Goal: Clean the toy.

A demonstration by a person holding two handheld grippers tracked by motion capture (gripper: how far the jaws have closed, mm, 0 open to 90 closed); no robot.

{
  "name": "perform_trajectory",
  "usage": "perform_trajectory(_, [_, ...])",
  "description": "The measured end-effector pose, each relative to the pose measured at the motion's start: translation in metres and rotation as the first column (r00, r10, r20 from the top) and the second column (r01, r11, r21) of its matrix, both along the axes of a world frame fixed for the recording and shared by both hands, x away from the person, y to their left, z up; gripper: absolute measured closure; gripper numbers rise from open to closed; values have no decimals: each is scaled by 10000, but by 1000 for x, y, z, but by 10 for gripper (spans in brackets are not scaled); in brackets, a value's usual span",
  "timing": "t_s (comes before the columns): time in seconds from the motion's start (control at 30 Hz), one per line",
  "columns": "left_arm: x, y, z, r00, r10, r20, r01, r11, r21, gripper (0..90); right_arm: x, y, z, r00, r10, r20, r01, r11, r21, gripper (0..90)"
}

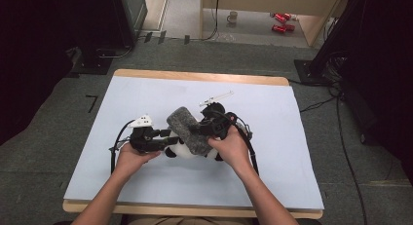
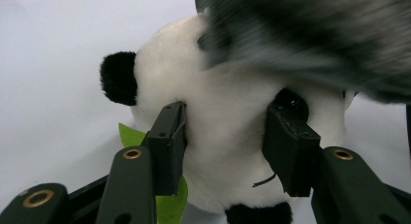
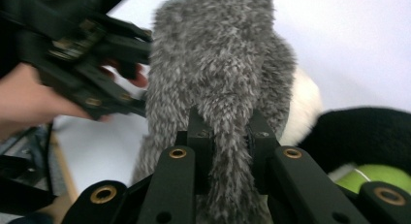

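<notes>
The toy panda [image 2: 228, 136] and the grey furry cloth [image 3: 218, 88] both look light and soft, so either should squash under pressure and neither is likely to break; the risk, as I judge it, is that plush slips or stretches if only the pile is pinched. The panda lies on the worktop [image 1: 292, 176] with its white head between the jaws of the left gripper [image 2: 225, 146], one jaw pressed into each cheek, a black ear off beyond the left-hand jaw and a green leaf showing just behind and below that jaw. The head is a good place to hold: round, padded and wide enough to fill the gap. The jaws of the right gripper [image 3: 231, 151] are closed on a fold of the grey cloth, which rises straight up from between them and drapes over the panda's head. Taking a deeper bunch of cloth would hold more surely than the fringe. In the high view both forearms come in low from the near edge, the left hand [image 1: 131, 157] level and pointing inward, the right hand [image 1: 233, 147] angled across towards it.
</notes>
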State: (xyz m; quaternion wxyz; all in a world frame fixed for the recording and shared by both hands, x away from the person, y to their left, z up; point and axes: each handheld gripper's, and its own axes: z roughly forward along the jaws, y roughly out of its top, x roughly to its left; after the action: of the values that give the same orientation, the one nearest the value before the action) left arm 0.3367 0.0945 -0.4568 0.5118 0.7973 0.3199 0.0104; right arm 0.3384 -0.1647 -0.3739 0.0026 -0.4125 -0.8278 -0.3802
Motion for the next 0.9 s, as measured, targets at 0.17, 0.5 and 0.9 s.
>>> perform_trajectory(0.17, [1, 5, 0, 9999, -23, -111, 22, 10000, -74, 440, 6, -8, -6, 9996, -260, 56, 259, 9994, 208, 777])
perform_trajectory(0.5, [-8, 1, -10, 9969, -768, -145, 775, 9956, 534, 296, 16, -15, -10, 9985, -477, 274, 466, 9982, 365, 774])
perform_trajectory(0.9, [-14, -23, -19, 9935, -178, 1124, 85, 9966, 825, 298, 19, -17, -8, 9975, -706, -95, 711, 9946, 759, 781])
